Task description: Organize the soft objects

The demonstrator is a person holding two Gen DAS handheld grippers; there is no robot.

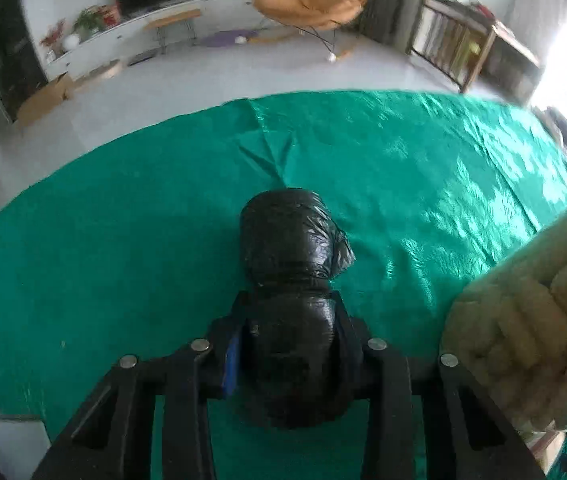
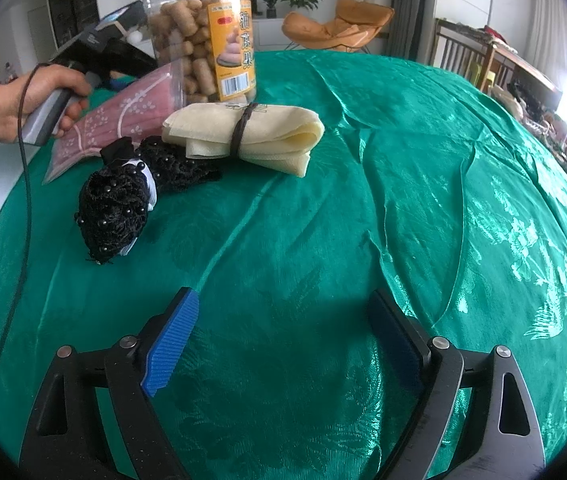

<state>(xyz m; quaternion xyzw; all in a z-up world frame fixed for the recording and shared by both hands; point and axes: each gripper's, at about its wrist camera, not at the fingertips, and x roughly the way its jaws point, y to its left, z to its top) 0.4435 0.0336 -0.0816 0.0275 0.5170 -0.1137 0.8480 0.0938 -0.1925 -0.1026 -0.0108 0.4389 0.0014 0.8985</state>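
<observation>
Since my left gripper [image 1: 293,320] has its fingers clamped across the black bag roll [image 1: 289,248], whose length runs straight ahead on the green cloth [image 1: 123,220], my right gripper [image 2: 283,336] hangs wide open, holding nothing.

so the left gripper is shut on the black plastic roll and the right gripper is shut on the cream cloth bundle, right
Not quite. The left gripper is shut on the black plastic roll, but the right wrist view shows the right gripper open over bare green tablecloth; the cream cloth bundle lies untouched.
</observation>
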